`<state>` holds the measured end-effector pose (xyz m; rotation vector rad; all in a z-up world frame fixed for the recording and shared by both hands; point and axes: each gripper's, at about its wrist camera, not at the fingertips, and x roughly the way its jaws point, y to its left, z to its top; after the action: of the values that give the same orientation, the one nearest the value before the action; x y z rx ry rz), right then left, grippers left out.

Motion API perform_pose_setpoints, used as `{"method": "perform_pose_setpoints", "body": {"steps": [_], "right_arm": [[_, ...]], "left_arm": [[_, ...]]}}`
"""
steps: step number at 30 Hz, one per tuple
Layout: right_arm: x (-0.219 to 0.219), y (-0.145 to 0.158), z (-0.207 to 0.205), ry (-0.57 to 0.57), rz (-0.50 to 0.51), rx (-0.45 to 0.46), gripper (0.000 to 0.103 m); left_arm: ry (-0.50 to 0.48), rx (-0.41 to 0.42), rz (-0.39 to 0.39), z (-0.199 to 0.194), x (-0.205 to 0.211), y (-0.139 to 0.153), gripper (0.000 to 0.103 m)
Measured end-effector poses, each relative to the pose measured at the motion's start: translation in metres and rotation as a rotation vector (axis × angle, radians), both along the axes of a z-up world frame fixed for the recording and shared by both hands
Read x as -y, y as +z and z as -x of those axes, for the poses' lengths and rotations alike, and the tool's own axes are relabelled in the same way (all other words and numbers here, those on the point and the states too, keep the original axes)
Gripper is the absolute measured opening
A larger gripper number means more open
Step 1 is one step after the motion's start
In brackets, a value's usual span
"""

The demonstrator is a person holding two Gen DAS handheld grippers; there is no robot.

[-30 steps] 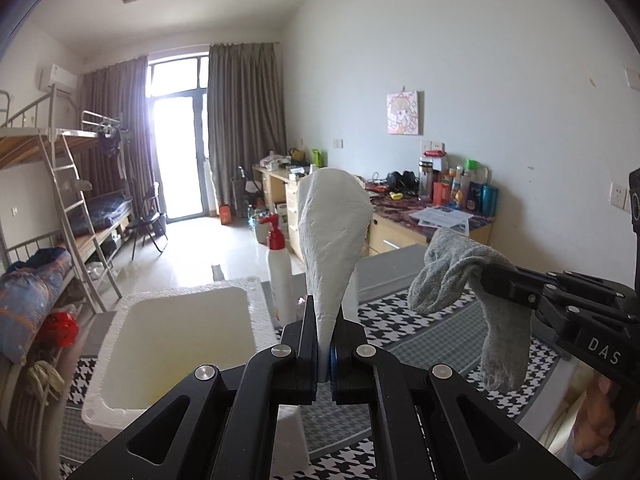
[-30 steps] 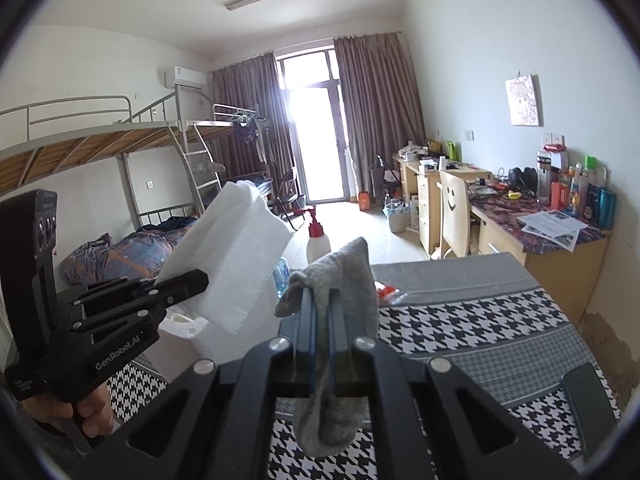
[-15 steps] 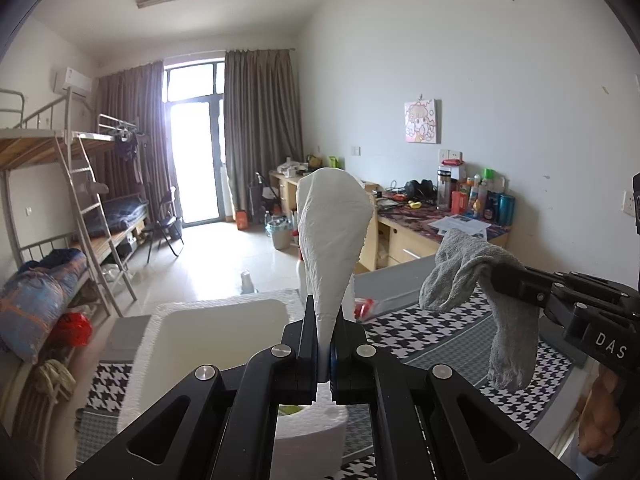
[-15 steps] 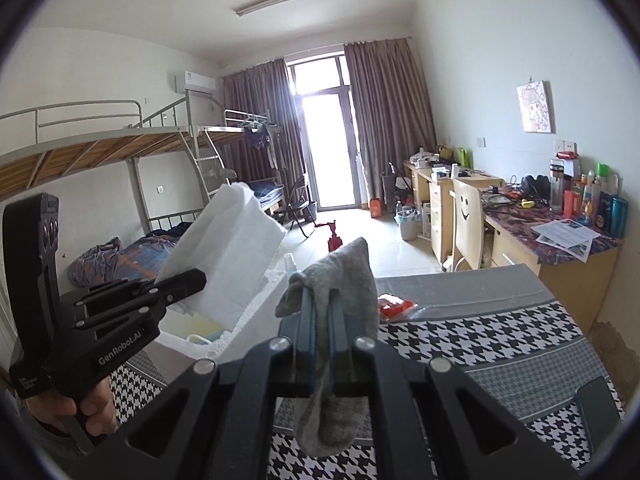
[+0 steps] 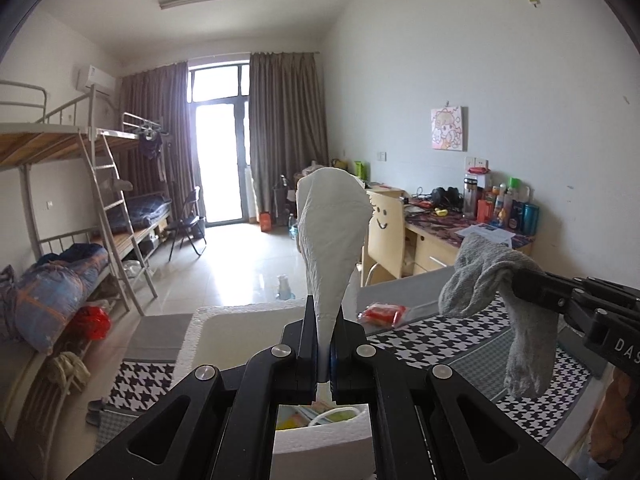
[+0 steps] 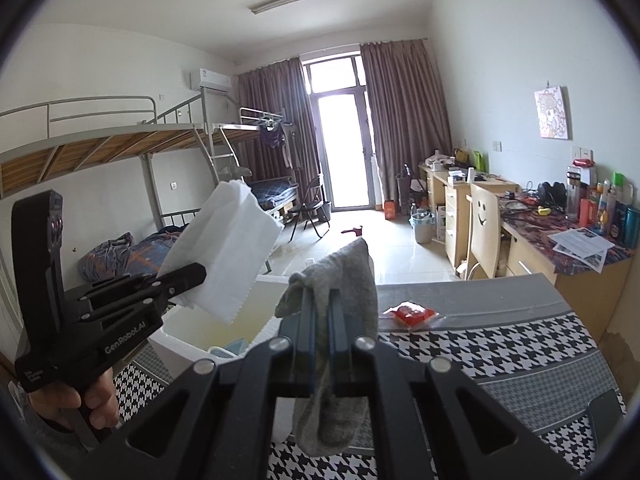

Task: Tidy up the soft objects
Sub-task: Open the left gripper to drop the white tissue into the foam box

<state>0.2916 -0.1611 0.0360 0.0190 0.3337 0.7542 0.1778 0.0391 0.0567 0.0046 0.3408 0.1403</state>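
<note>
with the left gripper point(image 5: 324, 332) clamped on the white cloth point(image 5: 334, 236) and the right gripper point(image 6: 322, 320) on the grey sock point(image 6: 340, 276), release each only once low inside the foam box point(image 6: 264, 280).

Interior of white foam box point(image 5: 236, 320) largely masked by the left hand-held gripper point(image 5: 325, 344); its contents point(image 5: 320, 416) unidentifiable. Grey sock point(image 6: 340, 360) pinch point concealed between jaws. Desk bottles point(image 5: 508, 204) too small to identify.

A black tool point(image 5: 324, 320) pinches a white cloth point(image 5: 334, 236); another black tool point(image 6: 320, 312) pinches a grey sock point(image 6: 340, 280). The tabletop point(image 6: 500, 360) wears black-and-white houndstooth with grey bands, carrying a red packet point(image 6: 410, 314) beside a white foam box point(image 5: 240, 320).
</note>
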Motion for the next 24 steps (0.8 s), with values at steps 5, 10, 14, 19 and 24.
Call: {"method": "perform_pose_setpoints", "body": {"steps": [5,10,14,19,24], "right_arm": [[-0.005,0.002,-0.004,0.013,0.003,-0.006,0.007],[-0.016,0.002,-0.005,0.047,0.01,-0.007,0.007],[-0.025,0.002,-0.009,0.067,0.014,-0.013,0.007],[-0.034,0.002,-0.012,0.087,0.023,-0.015,0.007],[-0.04,0.002,-0.013,0.088,0.028,-0.023,0.007]], "left_arm": [[0.028,-0.012,0.005,-0.003,-0.007,-0.003,0.004],[0.058,-0.026,0.004,-0.004,-0.016,-0.006,0.004],[0.074,-0.041,0.012,-0.005,-0.024,-0.009,0.004],[0.096,-0.081,0.023,-0.012,-0.03,-0.015,0.012],[0.115,-0.09,0.032,-0.009,-0.037,-0.022,0.069]]}}
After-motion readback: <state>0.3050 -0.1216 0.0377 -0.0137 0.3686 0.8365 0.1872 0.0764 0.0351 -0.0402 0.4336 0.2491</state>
